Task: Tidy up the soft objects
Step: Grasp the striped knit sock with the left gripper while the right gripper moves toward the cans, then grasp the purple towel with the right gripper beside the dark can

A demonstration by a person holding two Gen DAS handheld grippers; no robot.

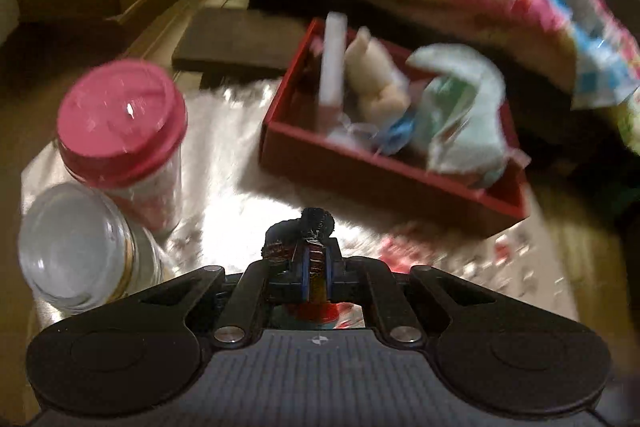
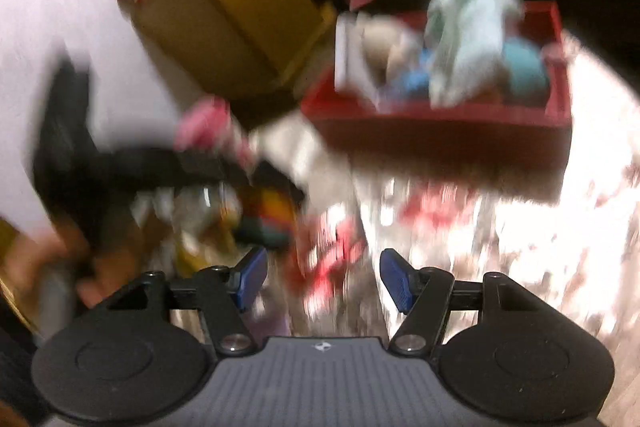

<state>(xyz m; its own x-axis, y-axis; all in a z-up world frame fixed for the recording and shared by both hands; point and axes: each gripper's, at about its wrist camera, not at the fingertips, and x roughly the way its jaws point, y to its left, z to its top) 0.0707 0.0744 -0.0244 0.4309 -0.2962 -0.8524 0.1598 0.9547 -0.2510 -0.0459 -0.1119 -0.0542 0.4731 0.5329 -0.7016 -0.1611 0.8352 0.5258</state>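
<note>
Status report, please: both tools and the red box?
Left tool shut on small dark toy. Right tool open, empty. Red box ahead, already holding soft items; path unobstructed.

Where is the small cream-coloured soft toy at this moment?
In the left wrist view the cream soft toy lies inside the red tray, between a white upright card on its left and crumpled pale-green cloth on its right.

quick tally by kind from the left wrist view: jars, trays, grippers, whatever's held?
Jars: 2, pink-lidded jar and clear jar
Red tray: 1
Left gripper: 1, shut on a dark soft toy
Dark soft toy: 1
Total: 5
Tray contents too blurred to count.
</note>
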